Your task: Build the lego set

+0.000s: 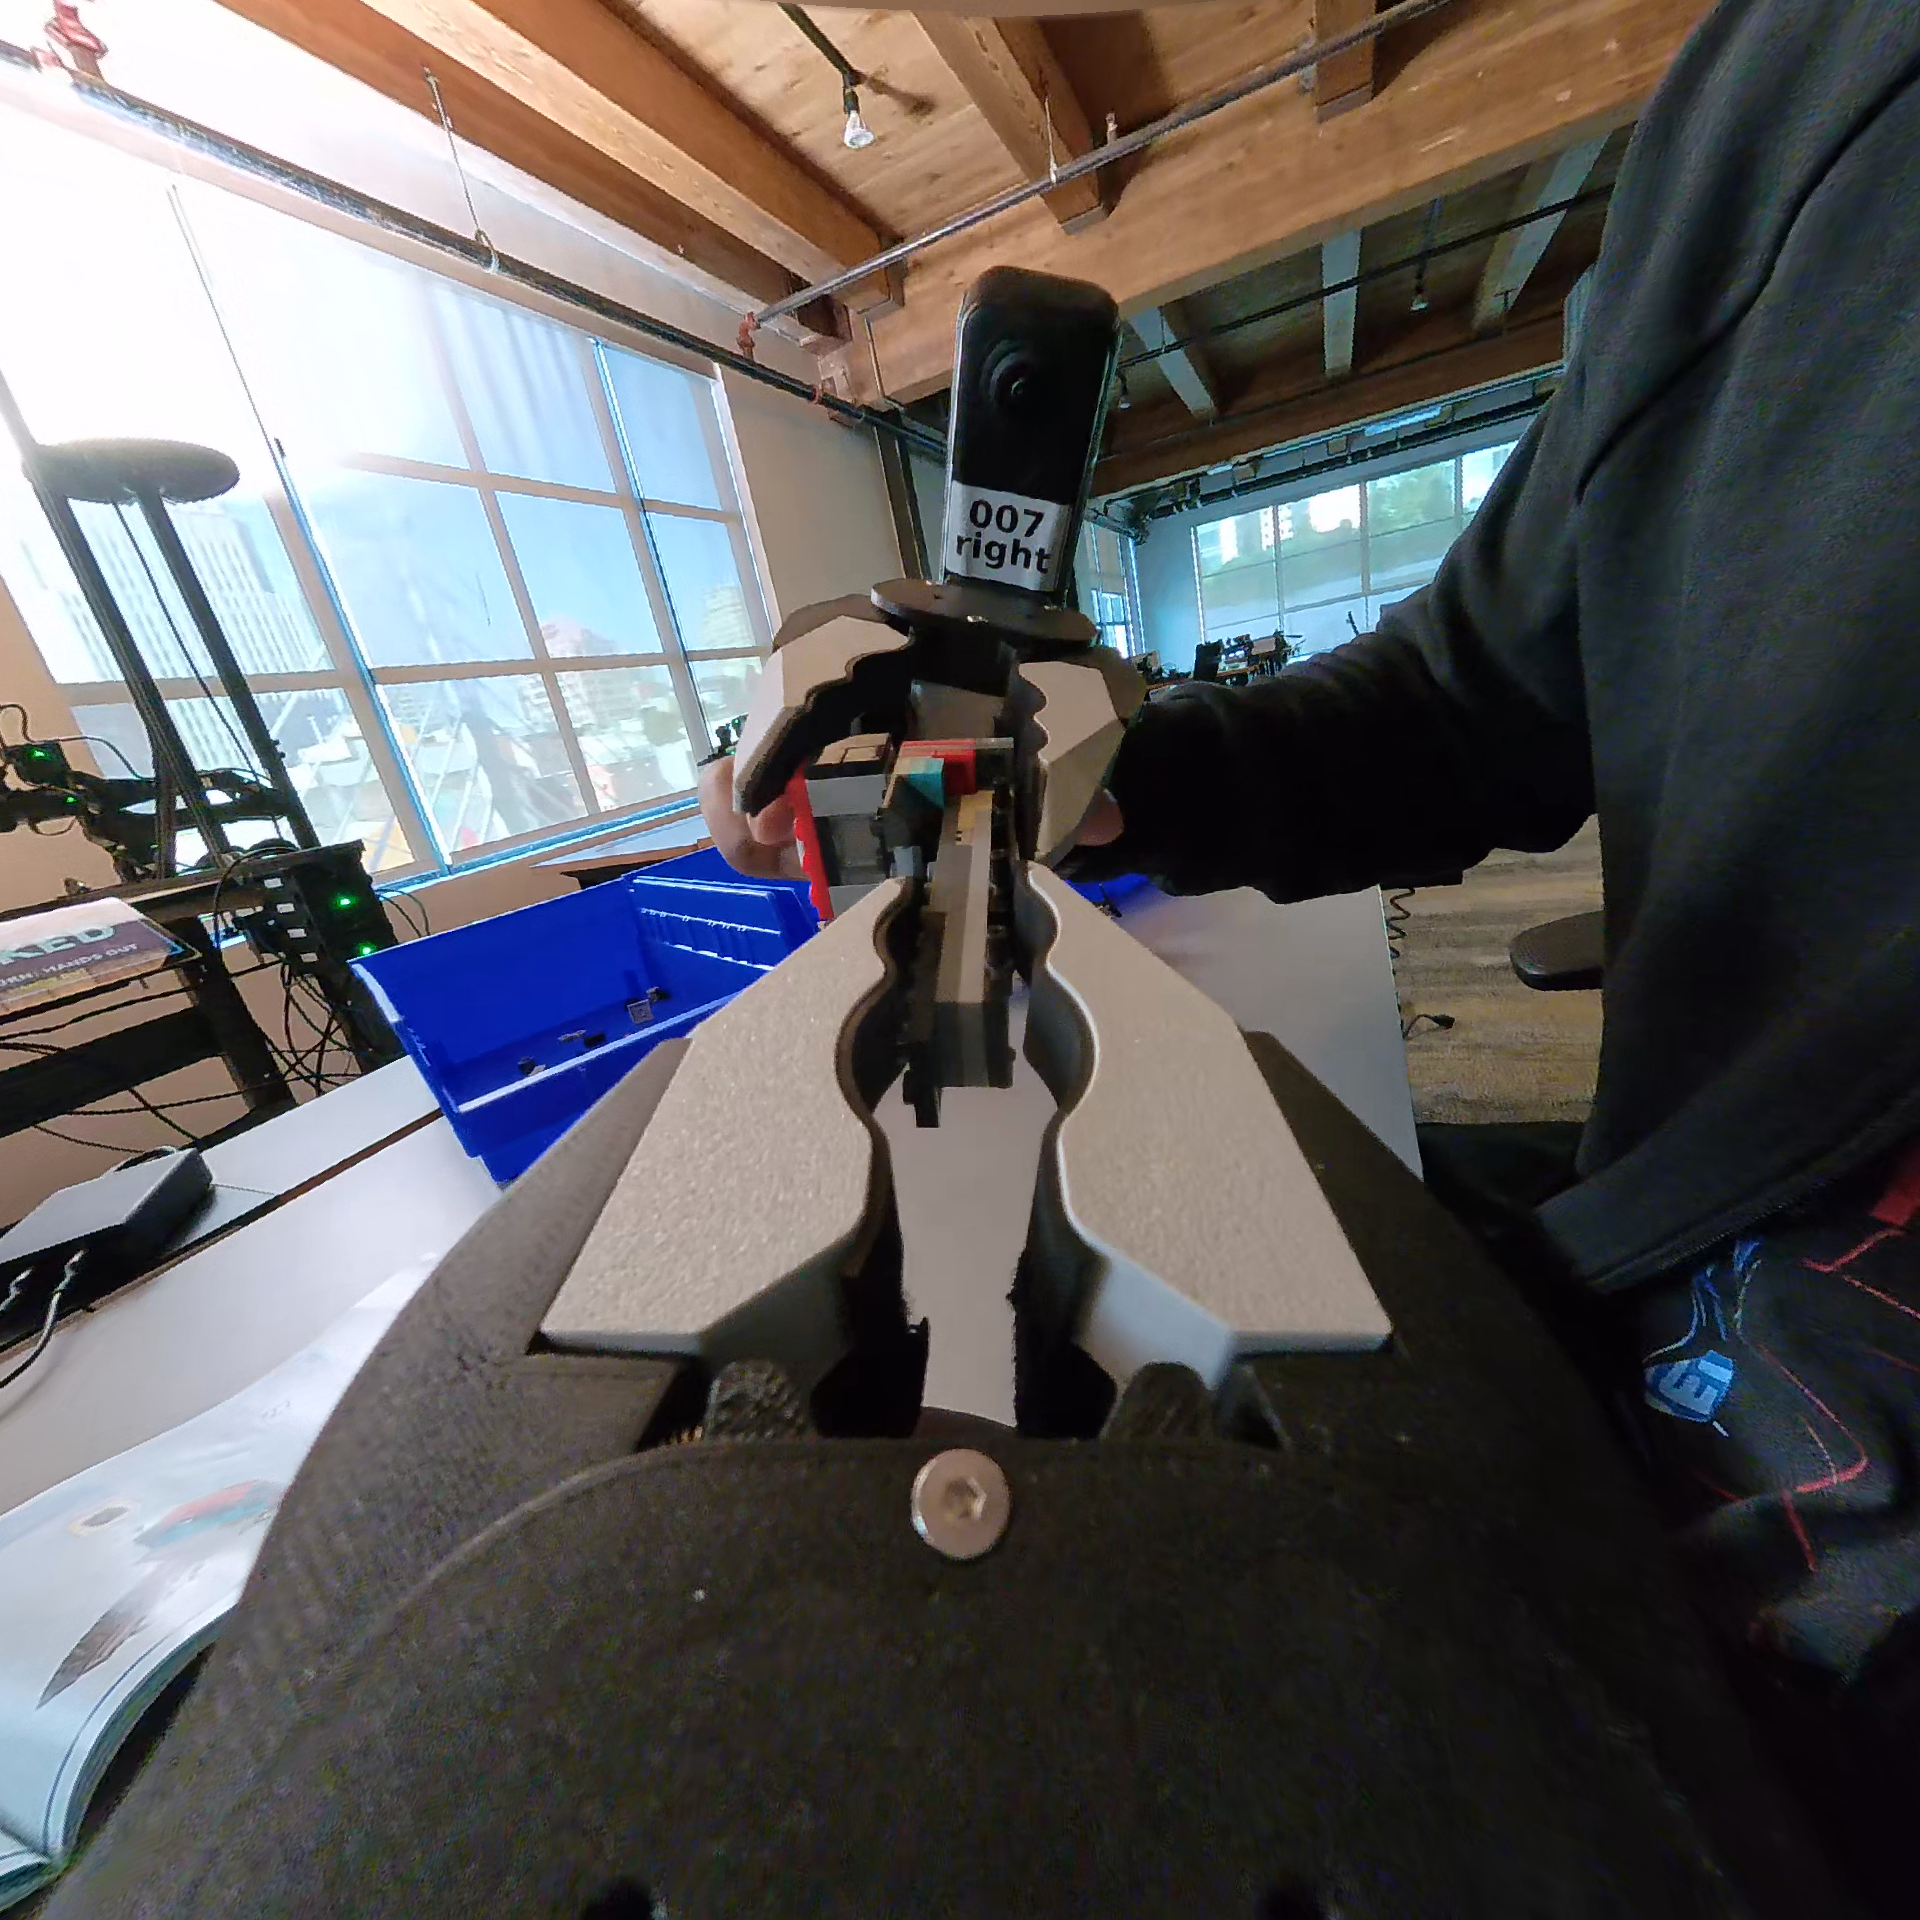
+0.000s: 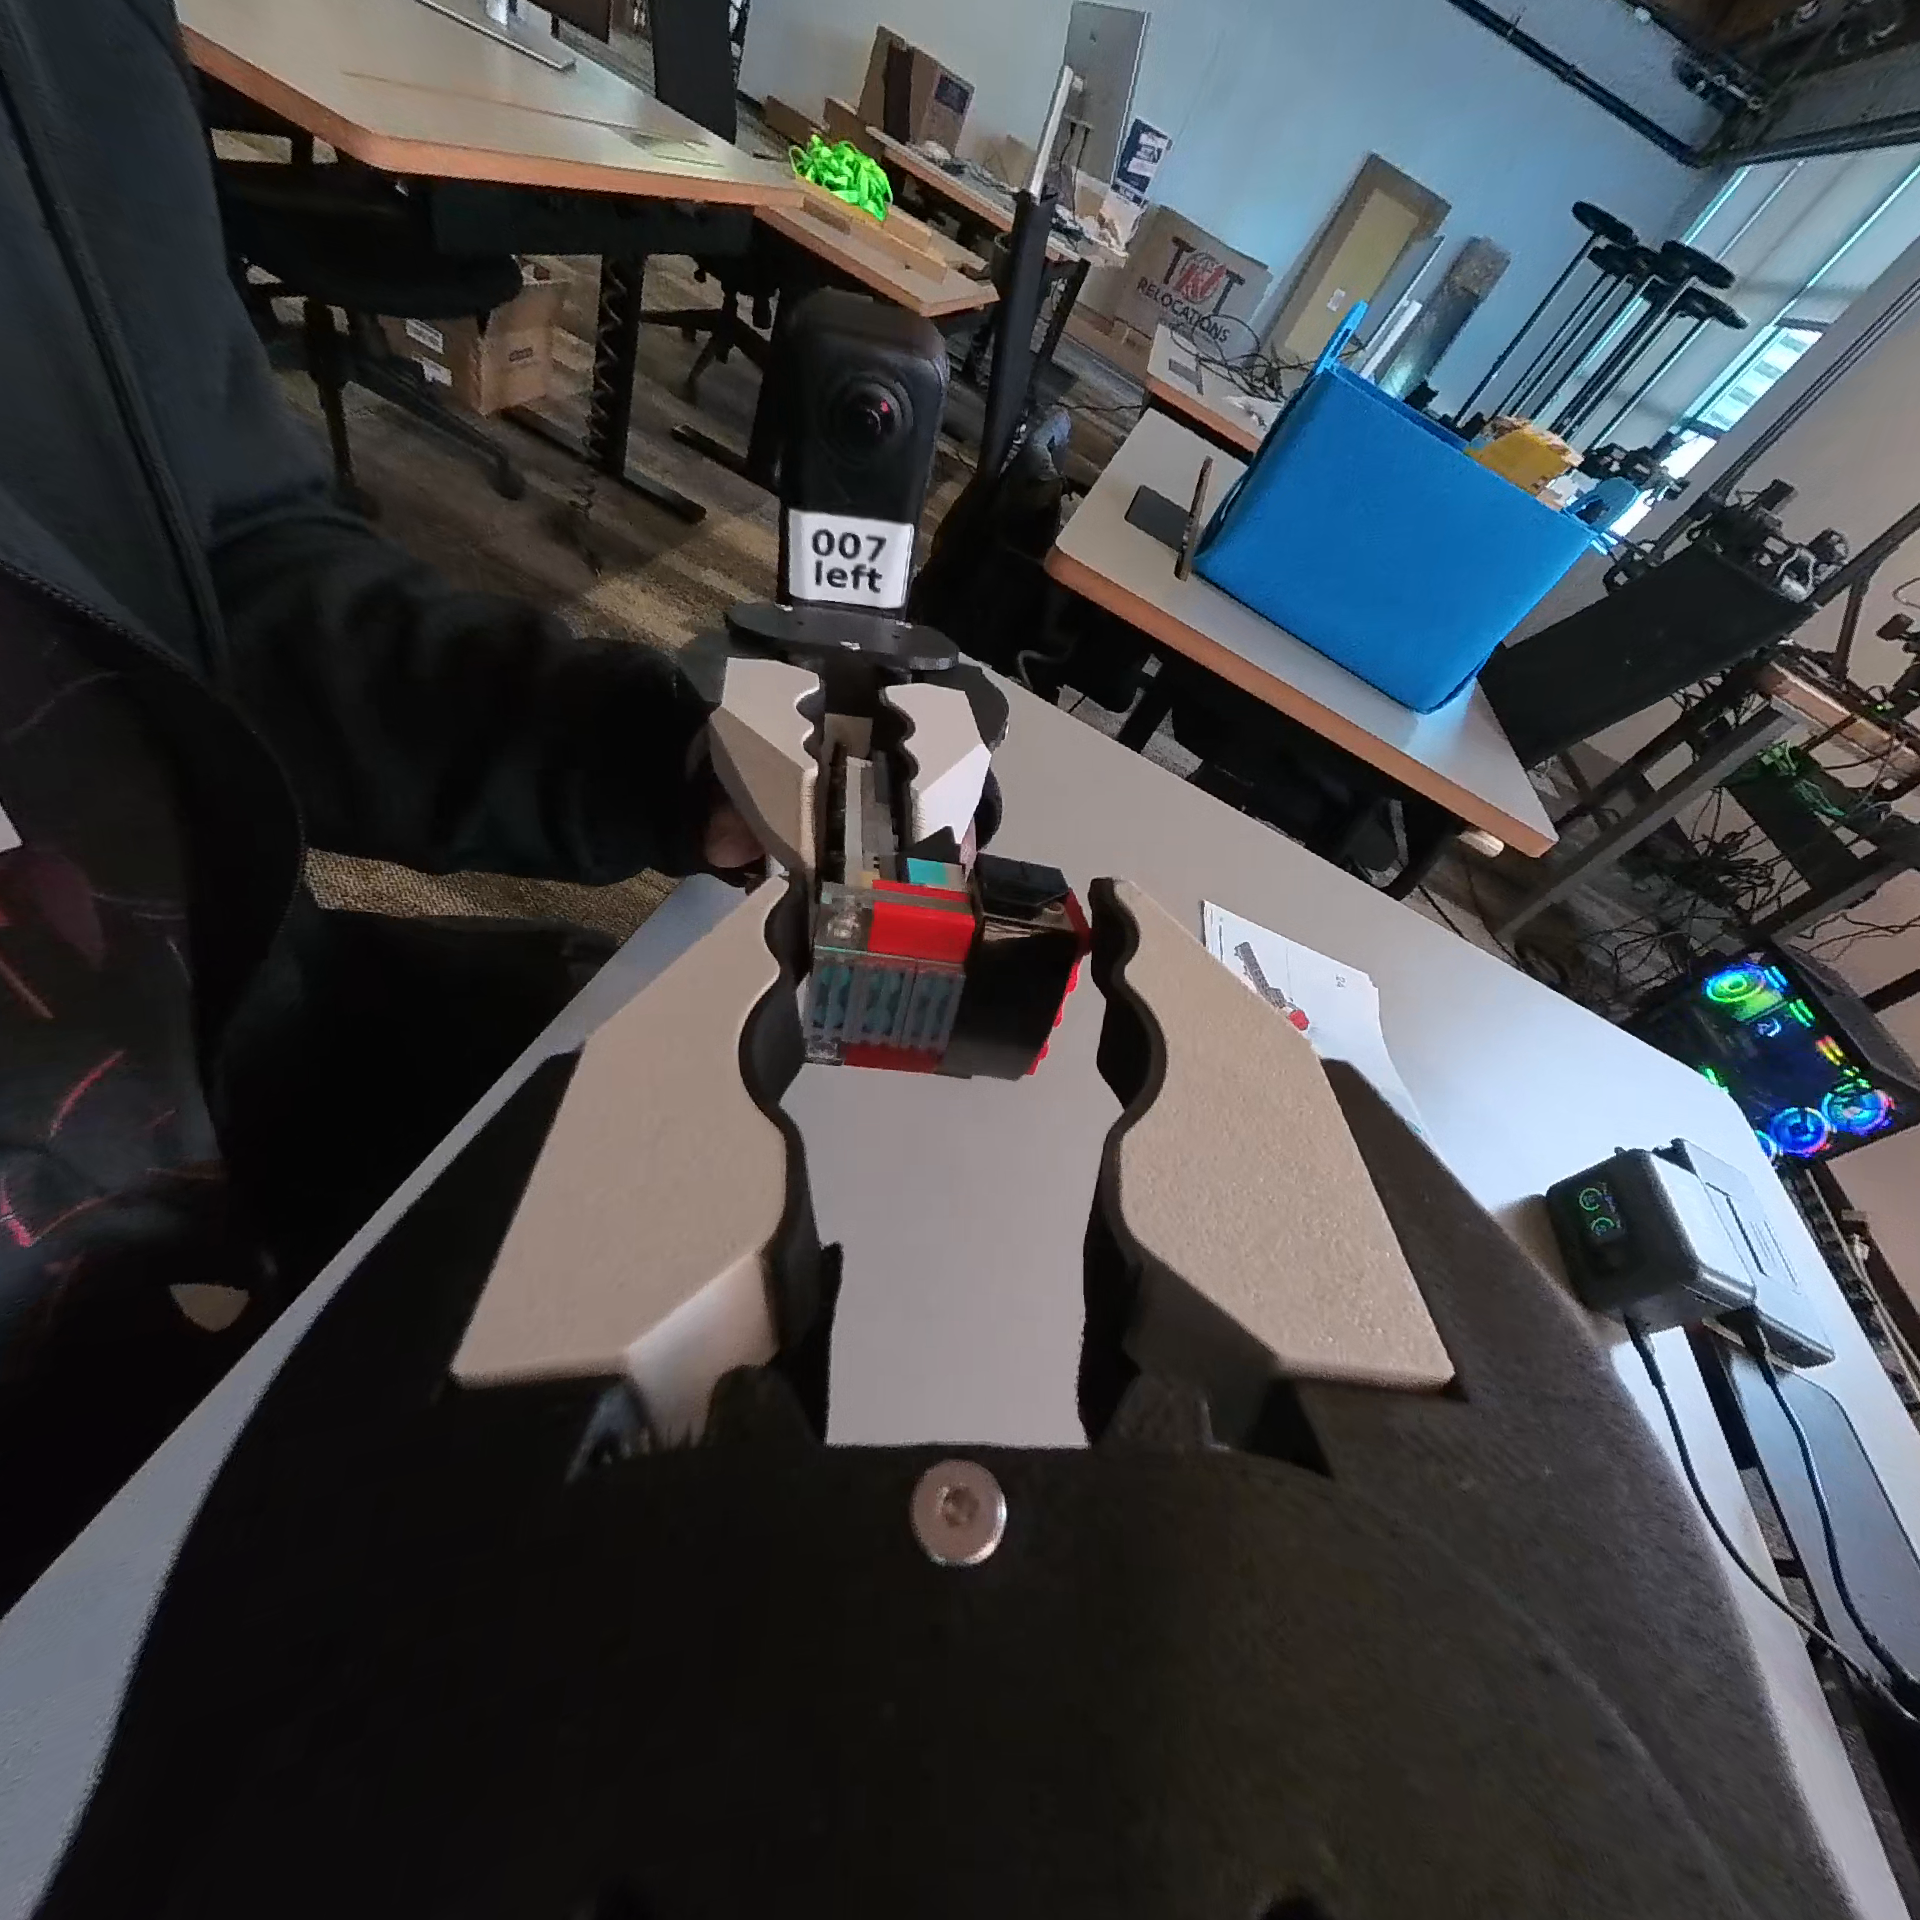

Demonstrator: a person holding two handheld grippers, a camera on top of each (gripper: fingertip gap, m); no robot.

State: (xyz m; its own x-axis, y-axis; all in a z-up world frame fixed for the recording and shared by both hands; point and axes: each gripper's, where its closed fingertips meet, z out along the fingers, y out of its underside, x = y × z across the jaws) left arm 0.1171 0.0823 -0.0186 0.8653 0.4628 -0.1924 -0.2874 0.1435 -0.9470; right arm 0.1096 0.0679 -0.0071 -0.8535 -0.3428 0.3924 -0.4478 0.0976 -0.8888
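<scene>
A lego model (image 1: 966,966) of grey, red, black and teal bricks is held in the air between the two grippers. My left gripper (image 1: 966,899) is shut on its long grey rear part. My right gripper (image 2: 940,935) faces it and closes on the model's blocky front end (image 2: 904,977), one finger against each side. The right gripper also shows in the left wrist view (image 1: 904,774), and the left gripper in the right wrist view (image 2: 883,821). Both are held above the grey table (image 2: 1143,831).
A blue bin (image 1: 582,997) holding a few small pieces stands on the table behind the model. An open instruction booklet (image 1: 125,1558) lies at the left and a sheet (image 2: 1299,987) farther out. A grey power box (image 2: 1662,1247) with cables sits near the table edge. A person's dark sleeve (image 1: 1455,727) is close by. Only a small space, under 4 cm, lies between the two pairs of fingers.
</scene>
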